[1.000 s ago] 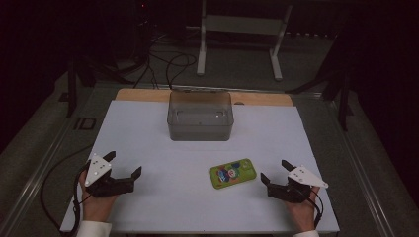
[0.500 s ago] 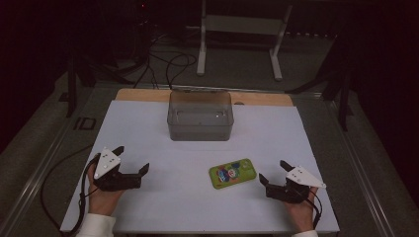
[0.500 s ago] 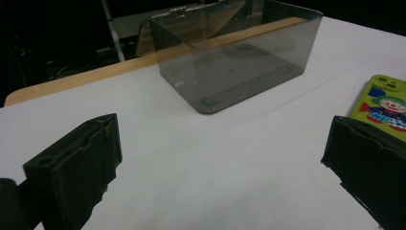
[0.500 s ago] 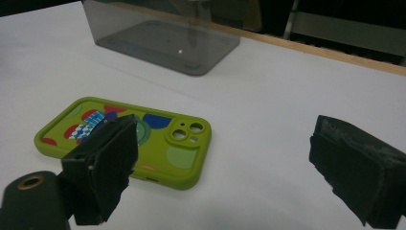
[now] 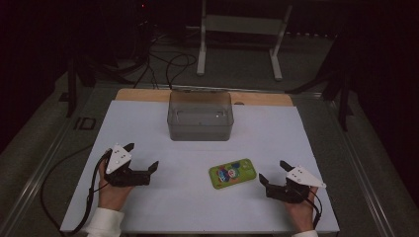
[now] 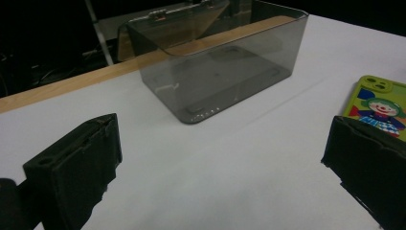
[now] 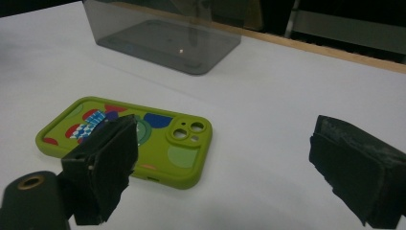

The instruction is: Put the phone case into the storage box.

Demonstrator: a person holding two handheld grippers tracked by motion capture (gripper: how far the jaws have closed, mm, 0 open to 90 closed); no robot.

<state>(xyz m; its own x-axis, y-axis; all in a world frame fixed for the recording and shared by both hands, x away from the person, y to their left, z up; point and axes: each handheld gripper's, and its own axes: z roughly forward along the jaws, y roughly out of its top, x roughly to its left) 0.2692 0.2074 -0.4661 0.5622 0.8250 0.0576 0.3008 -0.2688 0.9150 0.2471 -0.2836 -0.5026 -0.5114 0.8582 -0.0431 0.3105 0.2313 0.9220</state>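
A lime-green phone case with a cartoon clown print (image 5: 232,173) lies flat on the white-covered table (image 5: 306,133), camera cut-outs up, near the front edge and well apart from the smoky translucent plastic box (image 5: 200,115) standing open at the back. The right gripper (image 5: 275,174) rests on the table just beside the case, its fingers (image 7: 103,163) released and spread wide, aimed at the case's near end, probably so it can close on that edge. The left gripper (image 5: 142,158) sits farther off, its fingers (image 6: 76,167) also spread and grasping nothing, pointed toward the box and the case. Compared with a second ago, the left gripper has slid inward toward the case, while the right has barely shifted; case and box lie unmoved.
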